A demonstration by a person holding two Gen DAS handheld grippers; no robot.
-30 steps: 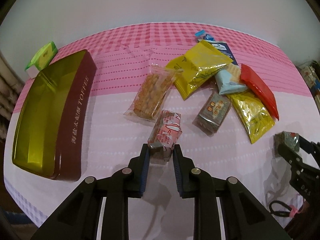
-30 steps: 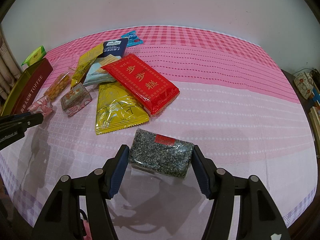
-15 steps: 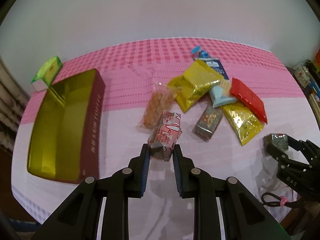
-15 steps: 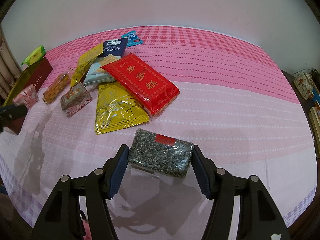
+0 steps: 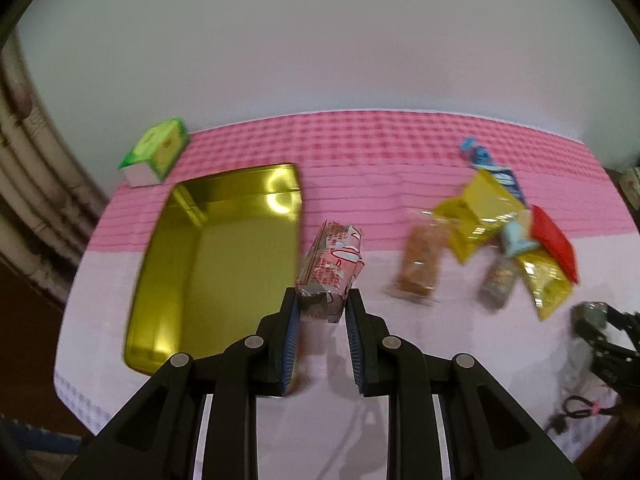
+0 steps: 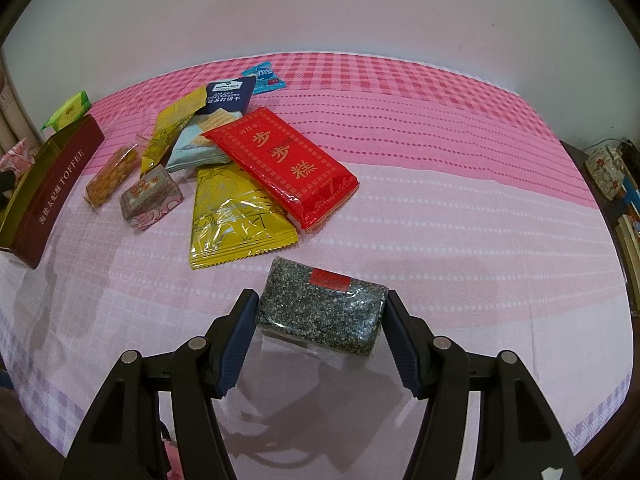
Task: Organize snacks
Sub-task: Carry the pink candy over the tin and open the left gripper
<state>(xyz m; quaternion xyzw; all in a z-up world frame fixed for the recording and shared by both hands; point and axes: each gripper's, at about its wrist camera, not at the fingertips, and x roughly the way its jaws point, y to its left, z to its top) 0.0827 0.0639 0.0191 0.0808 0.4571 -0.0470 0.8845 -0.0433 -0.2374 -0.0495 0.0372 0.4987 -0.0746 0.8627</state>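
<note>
Left claw: pinching the pink packet by its near end. Change: a second ago it hung over the loose snacks; now it is higher and carried toward 9 o'clock, with the tin open at 10 o'clock just beside the packet. Meaning: transfer under way, release into the tin likely next. Pose: pitched steeply down.

Right claw: clamped on the sesame bar across its length, unmoved above the table, also pitched down. Snack pile lies at 11 o'clock.
</note>
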